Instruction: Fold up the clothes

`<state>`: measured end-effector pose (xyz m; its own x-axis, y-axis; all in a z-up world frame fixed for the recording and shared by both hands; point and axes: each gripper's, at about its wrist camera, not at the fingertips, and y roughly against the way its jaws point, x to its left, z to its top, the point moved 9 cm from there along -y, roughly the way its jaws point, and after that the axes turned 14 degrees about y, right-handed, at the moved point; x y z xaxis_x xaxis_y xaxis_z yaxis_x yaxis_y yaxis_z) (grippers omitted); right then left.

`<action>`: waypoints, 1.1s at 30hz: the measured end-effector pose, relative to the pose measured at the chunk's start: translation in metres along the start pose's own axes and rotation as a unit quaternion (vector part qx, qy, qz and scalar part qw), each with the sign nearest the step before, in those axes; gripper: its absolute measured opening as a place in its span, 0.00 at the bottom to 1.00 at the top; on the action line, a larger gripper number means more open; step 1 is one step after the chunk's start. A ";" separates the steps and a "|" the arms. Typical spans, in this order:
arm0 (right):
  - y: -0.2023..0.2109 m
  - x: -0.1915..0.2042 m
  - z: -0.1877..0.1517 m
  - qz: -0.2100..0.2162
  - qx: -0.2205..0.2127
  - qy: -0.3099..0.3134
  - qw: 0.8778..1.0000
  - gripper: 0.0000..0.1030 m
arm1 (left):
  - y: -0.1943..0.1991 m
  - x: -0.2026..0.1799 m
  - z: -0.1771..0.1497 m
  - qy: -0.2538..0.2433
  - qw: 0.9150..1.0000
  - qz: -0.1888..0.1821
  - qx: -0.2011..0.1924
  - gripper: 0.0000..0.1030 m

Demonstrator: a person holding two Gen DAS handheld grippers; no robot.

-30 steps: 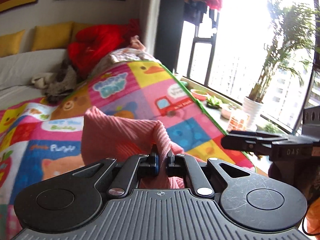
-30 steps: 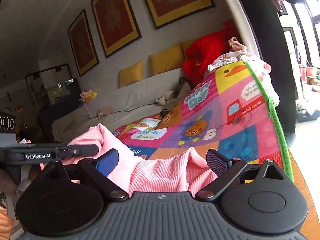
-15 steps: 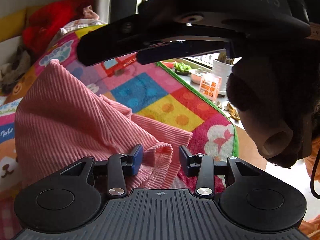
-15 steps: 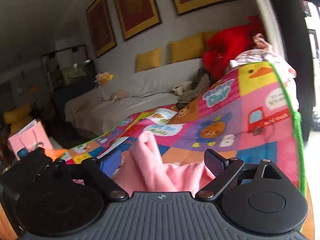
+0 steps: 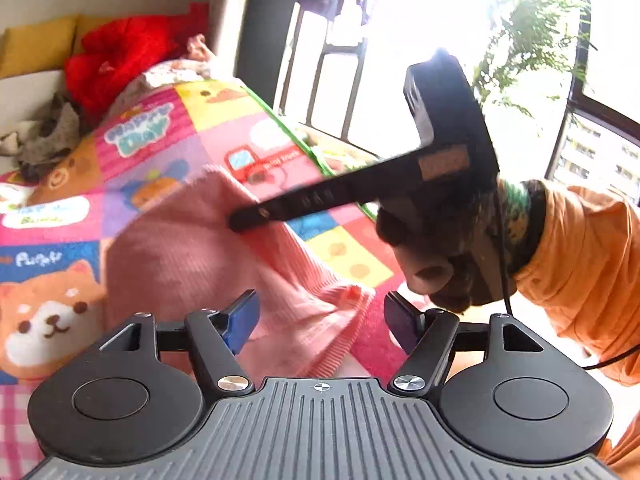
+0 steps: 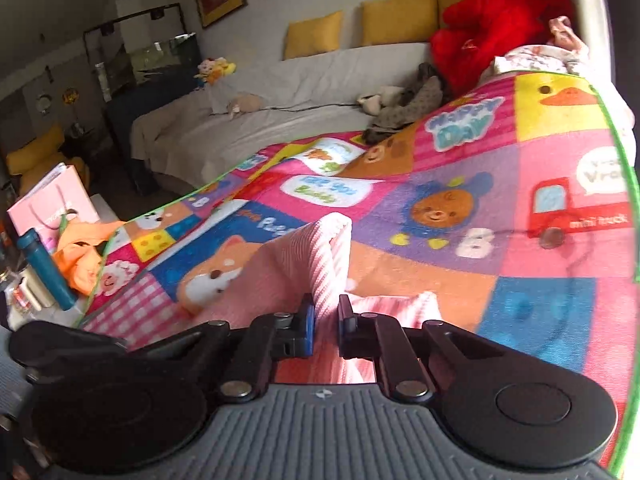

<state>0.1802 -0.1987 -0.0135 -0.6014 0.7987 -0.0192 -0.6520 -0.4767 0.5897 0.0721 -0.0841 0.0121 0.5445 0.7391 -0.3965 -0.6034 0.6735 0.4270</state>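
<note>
A pink ribbed garment (image 5: pixel 208 252) lies on the colourful cartoon play mat (image 5: pixel 60 240). My left gripper (image 5: pixel 320 320) is open, its jaws wide apart over the garment's near edge, holding nothing. My right gripper (image 6: pixel 325 322) is shut on a raised fold of the pink garment (image 6: pixel 320 256), which stands up between its blue pads. In the left wrist view the right gripper (image 5: pixel 240 222) reaches in from the right, held by a gloved hand with an orange sleeve, its tip on the garment.
The play mat (image 6: pixel 500 200) has a green edge at the right. Beyond it are a grey sofa (image 6: pixel 280 92) with yellow cushions, a red plush (image 6: pixel 492 28) and a pile of clothes. A window with a plant (image 5: pixel 532 40) is to the right. A pink bag (image 6: pixel 52 204) and a blue bottle (image 6: pixel 44 268) stand at the left.
My left gripper let go of the pink garment and opened wide. My right gripper, open before, moved onto the garment and closed on a fold of it.
</note>
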 end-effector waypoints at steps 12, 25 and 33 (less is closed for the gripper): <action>-0.006 -0.040 -0.046 -0.086 0.031 0.014 0.996 0.11 | -0.046 0.069 0.004 0.096 0.989 0.105 0.048 0.67; 0.015 0.027 -0.026 -0.048 -0.017 0.075 0.996 0.47 | -0.042 0.065 -0.017 0.073 0.989 0.108 0.064 0.66; 0.005 0.017 -0.055 -0.061 0.003 0.042 0.997 0.55 | -0.014 0.083 0.025 0.126 0.987 0.100 0.004 0.79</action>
<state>0.1414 -0.2077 -0.0557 -0.5550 0.8166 -0.1587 -0.7200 -0.3760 0.5832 0.1406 -0.0323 -0.0067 0.2516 0.8333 -0.4923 -0.6798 0.5142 0.5230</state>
